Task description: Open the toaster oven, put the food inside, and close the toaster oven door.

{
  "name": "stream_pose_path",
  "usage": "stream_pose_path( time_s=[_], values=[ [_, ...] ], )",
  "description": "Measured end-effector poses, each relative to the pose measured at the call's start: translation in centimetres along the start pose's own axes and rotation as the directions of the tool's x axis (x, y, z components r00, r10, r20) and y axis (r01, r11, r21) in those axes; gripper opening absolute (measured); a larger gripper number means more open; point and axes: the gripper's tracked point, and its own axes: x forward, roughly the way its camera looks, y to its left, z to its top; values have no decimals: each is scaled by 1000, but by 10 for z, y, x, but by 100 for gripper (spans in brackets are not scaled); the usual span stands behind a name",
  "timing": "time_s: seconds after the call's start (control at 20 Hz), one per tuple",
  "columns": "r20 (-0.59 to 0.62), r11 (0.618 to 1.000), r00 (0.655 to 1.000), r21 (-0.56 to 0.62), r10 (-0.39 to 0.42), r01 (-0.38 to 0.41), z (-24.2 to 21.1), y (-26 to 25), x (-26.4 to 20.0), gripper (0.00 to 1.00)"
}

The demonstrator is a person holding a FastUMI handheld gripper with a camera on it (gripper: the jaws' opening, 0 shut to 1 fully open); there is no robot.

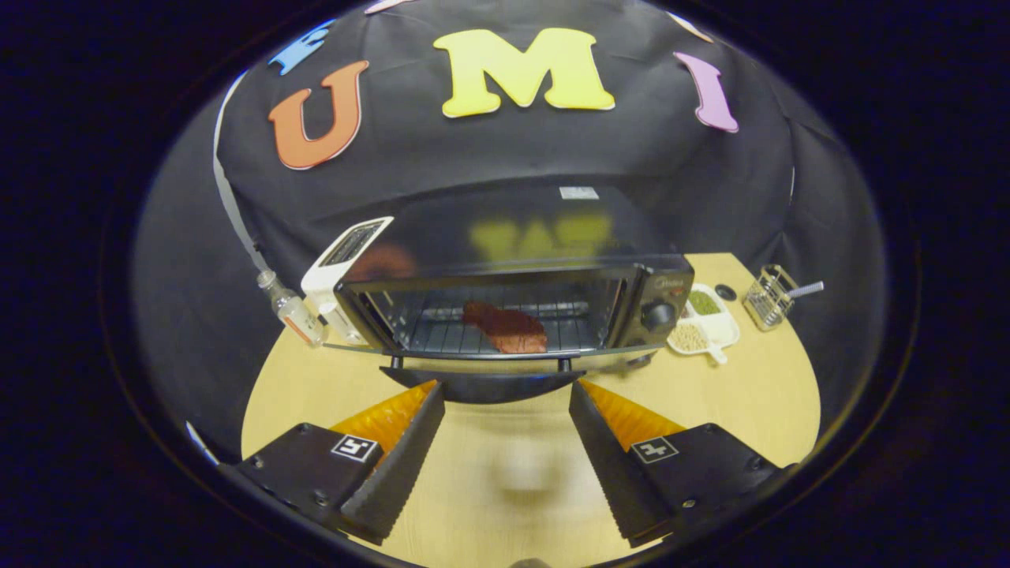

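claw (505, 394) wide, empty, at the lowered toaster oven door (485, 385); white toaster (341, 264), bottle (293, 309), divided dish (705, 323) flank it.

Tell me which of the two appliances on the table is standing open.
The black toaster oven, its door dropped flat just ahead of the open gripper; food on its rack. The white toaster beside it isn't.

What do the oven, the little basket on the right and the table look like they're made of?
The toaster oven looks like glossy black painted metal: its top mirrors the wall. The rack inside, under the food, looks like dark wire. The basket seems shiny metal wire. The table looks like pale wood or laminate, smooth and matte. The open tongs hover just before the lowered door.
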Motion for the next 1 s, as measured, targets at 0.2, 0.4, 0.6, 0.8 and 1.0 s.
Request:
stream_pose_path(
  time_s=[0.2,0.4,0.6,0.8,1.0],
  values=[
    [59,999,998,-47,-16,19,25,3,0,99],
    [54,1000,998,-23,-11,12,21,1,-7,99],
    [70,1000,997,-8,-21,22,20,-12,-23,99],
    [149,999,988,-11,-42,44,33,-37,-62,99],
    [277,997,959,-27,-65,75,60,-70,-127,99]
  ],
)
